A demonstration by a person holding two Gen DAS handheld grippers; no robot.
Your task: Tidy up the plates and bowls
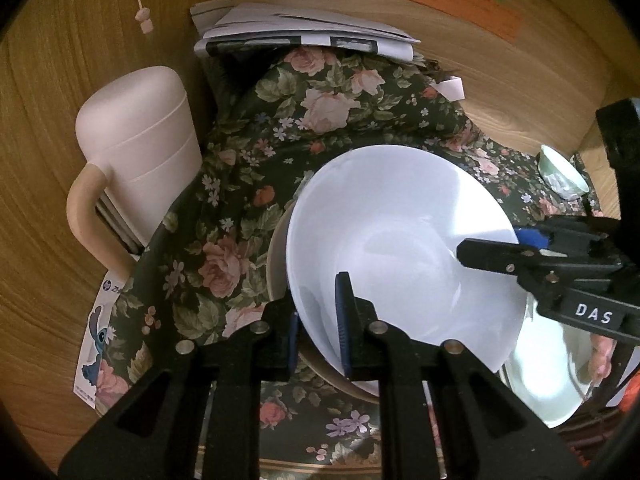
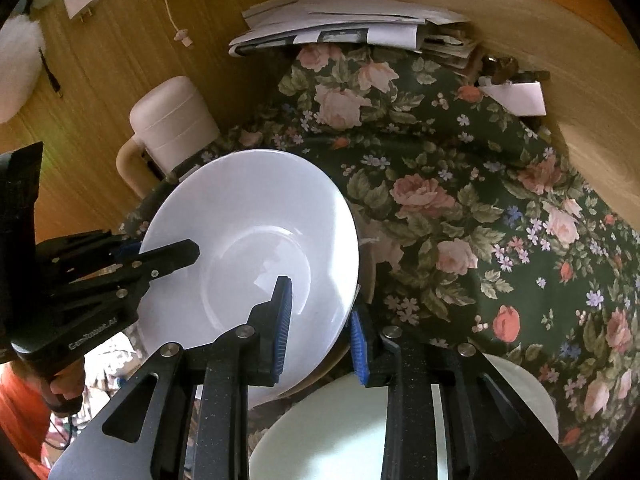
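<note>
A white bowl [image 1: 400, 220] [image 2: 248, 208] rests tilted inside a beige dish [image 1: 277, 258] on the floral cloth [image 1: 248, 184]. My left gripper [image 1: 318, 320] is shut on the bowl's near rim, one pad inside and one outside; the right wrist view shows it [image 2: 160, 253] at the bowl's left edge. My right gripper [image 2: 320, 322] straddles the opposite rim with both blue pads against the wall, its jaws a little wider. In the left wrist view it [image 1: 494, 248] reaches in from the right.
A white jug [image 1: 136, 140] [image 2: 172, 120] with a beige handle stands left of the bowl. Stacked papers [image 1: 300, 32] [image 2: 340, 24] lie at the back. A pale plate [image 2: 340, 420] lies near me, a small green bowl [image 1: 562, 176] far right. Wooden walls enclose the space.
</note>
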